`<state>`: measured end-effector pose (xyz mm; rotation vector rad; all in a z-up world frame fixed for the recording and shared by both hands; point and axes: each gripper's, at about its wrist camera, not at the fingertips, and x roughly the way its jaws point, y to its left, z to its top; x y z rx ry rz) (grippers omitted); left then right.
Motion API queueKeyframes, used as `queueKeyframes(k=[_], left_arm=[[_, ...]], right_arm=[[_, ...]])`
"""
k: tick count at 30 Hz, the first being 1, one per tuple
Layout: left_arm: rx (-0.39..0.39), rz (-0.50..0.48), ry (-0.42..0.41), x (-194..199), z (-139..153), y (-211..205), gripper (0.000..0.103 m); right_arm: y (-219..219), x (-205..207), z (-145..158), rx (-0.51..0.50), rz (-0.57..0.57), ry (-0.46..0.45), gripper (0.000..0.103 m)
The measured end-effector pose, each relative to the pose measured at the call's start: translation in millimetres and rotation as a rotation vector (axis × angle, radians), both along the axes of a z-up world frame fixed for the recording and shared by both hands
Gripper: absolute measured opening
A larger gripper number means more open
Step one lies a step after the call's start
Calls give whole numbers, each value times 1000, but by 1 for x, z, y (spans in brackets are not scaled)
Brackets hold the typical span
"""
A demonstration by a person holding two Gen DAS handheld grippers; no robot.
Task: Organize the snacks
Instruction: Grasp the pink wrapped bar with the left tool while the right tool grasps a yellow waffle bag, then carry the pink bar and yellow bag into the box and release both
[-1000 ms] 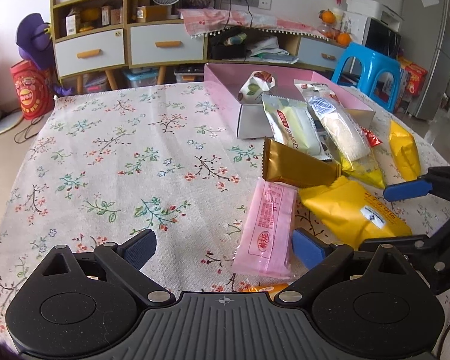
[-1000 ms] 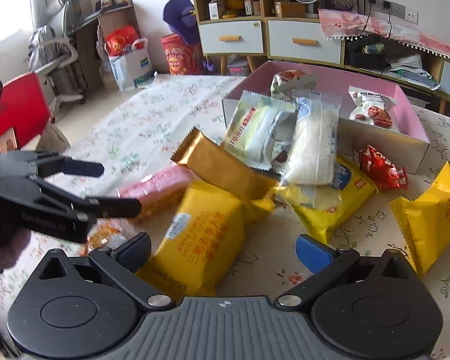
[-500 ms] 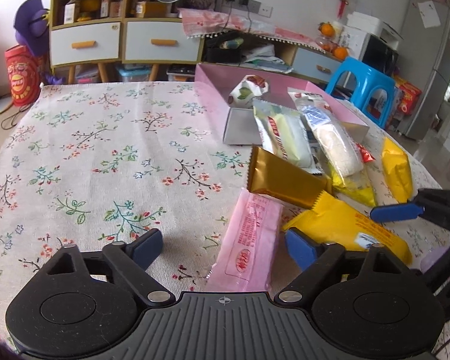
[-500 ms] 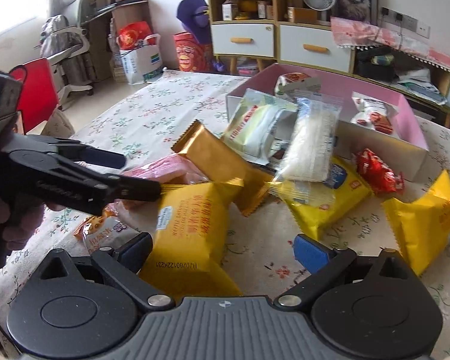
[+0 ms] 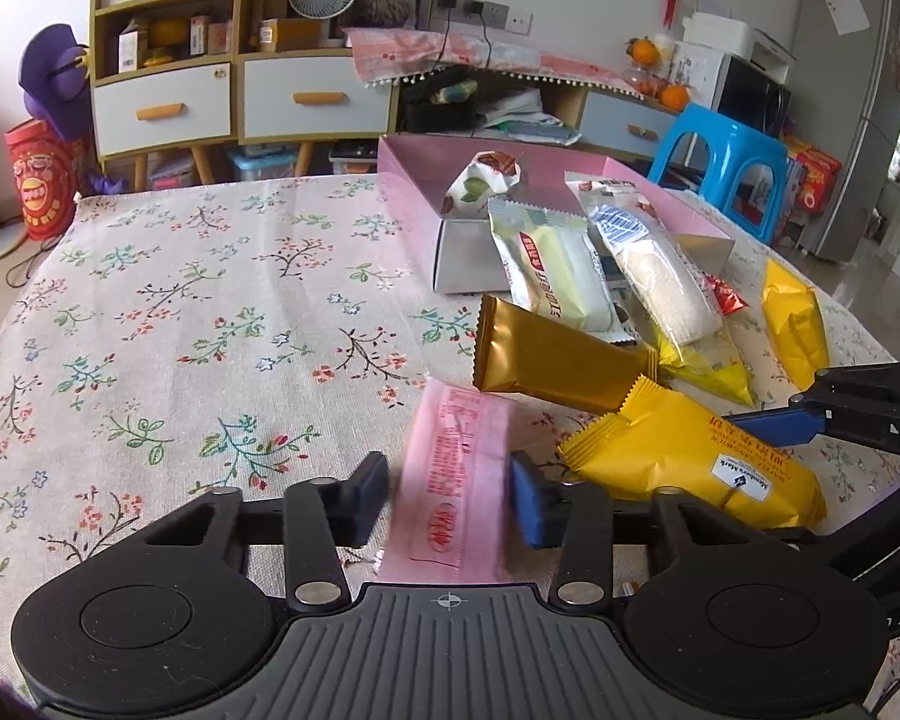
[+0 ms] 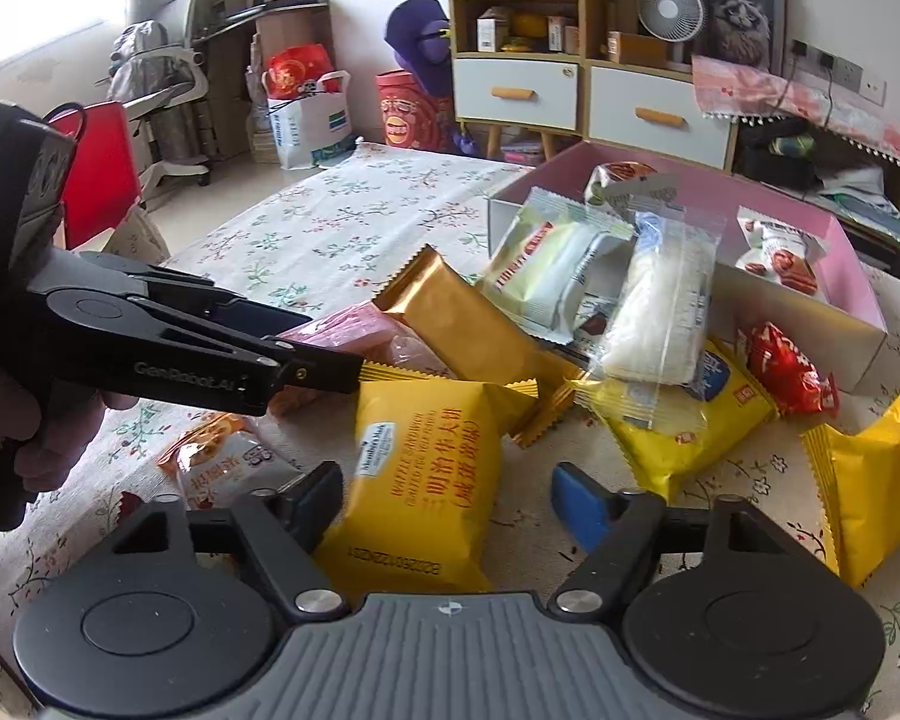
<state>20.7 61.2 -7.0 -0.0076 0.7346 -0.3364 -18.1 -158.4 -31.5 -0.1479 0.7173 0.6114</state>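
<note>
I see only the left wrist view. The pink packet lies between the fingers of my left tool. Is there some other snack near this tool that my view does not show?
Observer: Yes. The right wrist view shows an orange-and-white packet on the tablecloth, below the left tool.
Operator: And the right tool, is it open?
Observer: It is open, and the big yellow packet lies between its fingers.
Operator: What does the pink box hold, besides the green-and-white packet?
Observer: A white packet with brown pictures lies at its right side, hidden from your view.
</note>
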Motion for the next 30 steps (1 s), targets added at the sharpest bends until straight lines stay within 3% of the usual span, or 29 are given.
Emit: queueKeyframes(k=[4,21,30], left_arm=[[-7,25,17,0,2,2,32],[-40,135,81,0,15,18,30],[-60,172,58,9,30,20,30]], right_arm=[[2,0,1,4,27,10,36],[0,-2,17,53,24,-14,33],[-2,2,36,87,7,-39,33]])
